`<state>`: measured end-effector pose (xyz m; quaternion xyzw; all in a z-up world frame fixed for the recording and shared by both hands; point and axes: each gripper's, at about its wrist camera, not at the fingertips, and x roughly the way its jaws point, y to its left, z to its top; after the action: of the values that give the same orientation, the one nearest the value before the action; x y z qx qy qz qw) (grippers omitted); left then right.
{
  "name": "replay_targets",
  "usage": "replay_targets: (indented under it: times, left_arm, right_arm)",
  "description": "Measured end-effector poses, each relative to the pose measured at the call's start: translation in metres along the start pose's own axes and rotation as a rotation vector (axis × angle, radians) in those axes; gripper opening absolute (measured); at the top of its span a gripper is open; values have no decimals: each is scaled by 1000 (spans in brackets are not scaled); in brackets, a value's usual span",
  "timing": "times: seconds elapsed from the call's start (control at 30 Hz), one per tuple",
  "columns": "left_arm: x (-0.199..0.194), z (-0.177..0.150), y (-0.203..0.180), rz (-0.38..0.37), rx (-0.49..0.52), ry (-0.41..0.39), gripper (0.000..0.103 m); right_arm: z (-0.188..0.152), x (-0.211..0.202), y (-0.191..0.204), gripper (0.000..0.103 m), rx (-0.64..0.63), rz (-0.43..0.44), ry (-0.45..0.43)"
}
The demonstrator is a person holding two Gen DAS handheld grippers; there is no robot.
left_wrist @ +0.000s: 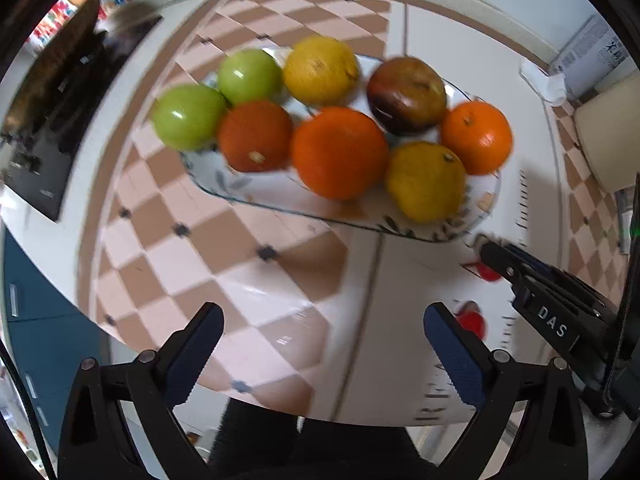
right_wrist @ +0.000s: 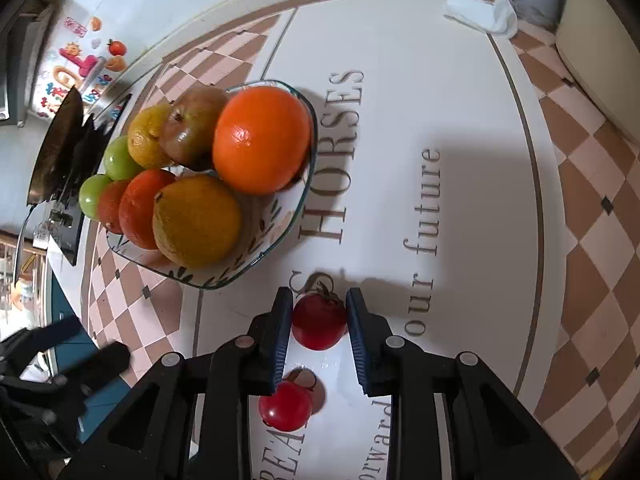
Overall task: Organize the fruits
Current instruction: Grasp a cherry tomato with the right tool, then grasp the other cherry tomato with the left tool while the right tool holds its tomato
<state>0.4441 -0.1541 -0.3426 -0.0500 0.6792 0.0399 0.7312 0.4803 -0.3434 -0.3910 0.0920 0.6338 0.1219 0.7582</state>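
Table (right_wrist: 460, 120): white top with printed lettering inside a checkered border. Plate (right_wrist: 276, 236): glass, leaf-patterned, toward the table's far-left part, already loaded with oranges, yellow citrus, green apples and one dark apple (left_wrist: 406, 94); most of the sorting appears done. Left claw (left_wrist: 324, 356): jaws wide, empty, hanging over the table's near edge. Right claw (right_wrist: 319, 330): closed on the stemmed red fruit (right_wrist: 319, 320), which sits on the table just beside the plate's near rim. Second red fruit (right_wrist: 285, 406): loose on the table, nearer still. Remaining, by judgement: both red fruits go to the plate.
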Motion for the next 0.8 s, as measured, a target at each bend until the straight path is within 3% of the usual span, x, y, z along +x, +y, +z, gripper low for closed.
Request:
replay_targets:
  times: [0.2,0.37,0.5,0.53,0.57,0.67,0.8]
  left_arm:
    - [7,-10,-38,-110,67,17,101]
    - [22,-18,-77,-179,136,63,77]
    - [32,-20,-99,-188,194,79,76]
    - [34,-21,-104,-187,209,80,69]
    - [36,-22,-109,-184,223,83,56]
    - [45,-24,-123,-157,274,93,35]
    - [48,-28,-129,-137,306,79,27]
  right_arm:
    - [-16,-32,-25,30,36,-12,-33]
    - [-40,-56,-61,30,91,-36,-39]
    - [-59,-67,-85,30,138,-47,-39]
    - [-62,-68,-88,30,146,-49,-38]
    - [-66,-69,-93,30,159,-48,-38]
    - [-72,-71,-99,30,177,-46,-42]
    - [-73,-74,-96,30,178,-43,-54]
